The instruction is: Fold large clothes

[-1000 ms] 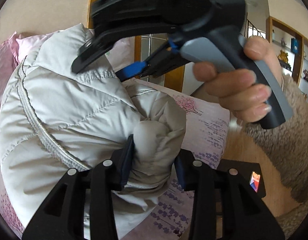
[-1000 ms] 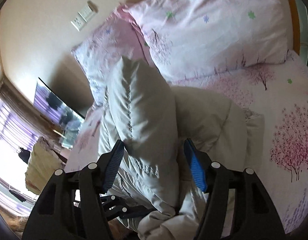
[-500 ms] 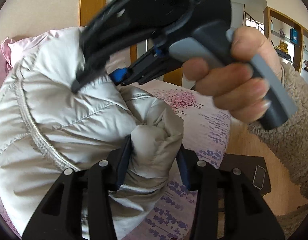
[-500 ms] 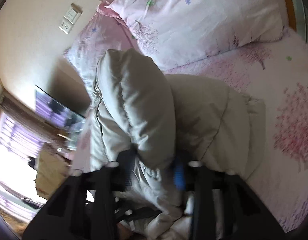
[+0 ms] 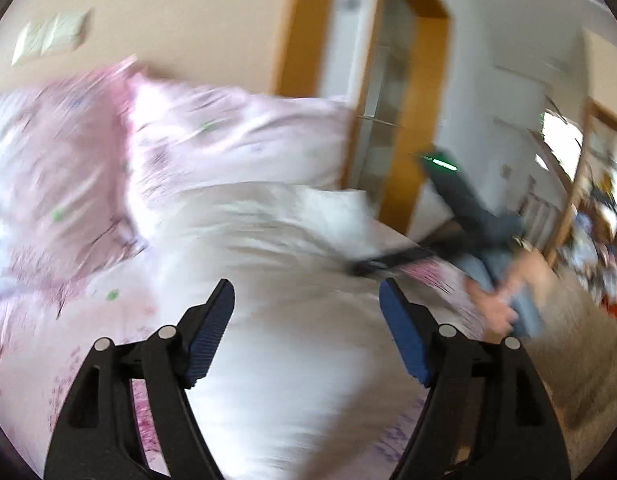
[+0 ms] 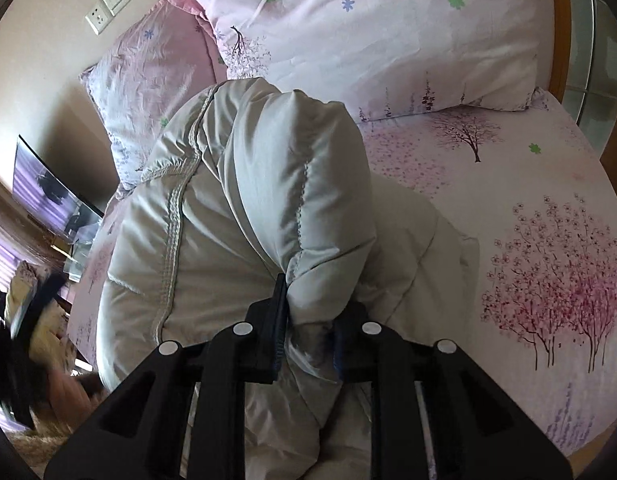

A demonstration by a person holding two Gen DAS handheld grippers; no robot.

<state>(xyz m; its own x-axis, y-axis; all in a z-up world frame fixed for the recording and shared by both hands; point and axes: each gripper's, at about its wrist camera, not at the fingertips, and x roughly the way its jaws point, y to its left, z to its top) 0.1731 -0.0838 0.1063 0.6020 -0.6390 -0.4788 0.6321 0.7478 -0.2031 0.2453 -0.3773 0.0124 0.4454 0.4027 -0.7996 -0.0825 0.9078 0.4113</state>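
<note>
Since a second ago the left claw [image 5: 306,328] had let go of the jacket fold and stood wide open, while the right claw [image 6: 306,330] had closed and pinched a puffy fold. One pale grey quilted jacket [image 6: 244,216] lay bunched at the centre of the frame on the bed [image 6: 548,184]. Two pink floral pillows [image 6: 388,32] sat along the top of the frame. Its zipper [image 6: 174,216] ran down the left half.

Home bedroom: bed [image 6: 548,184], pillows [image 6: 388,40], wall socket [image 6: 108,8]
</note>
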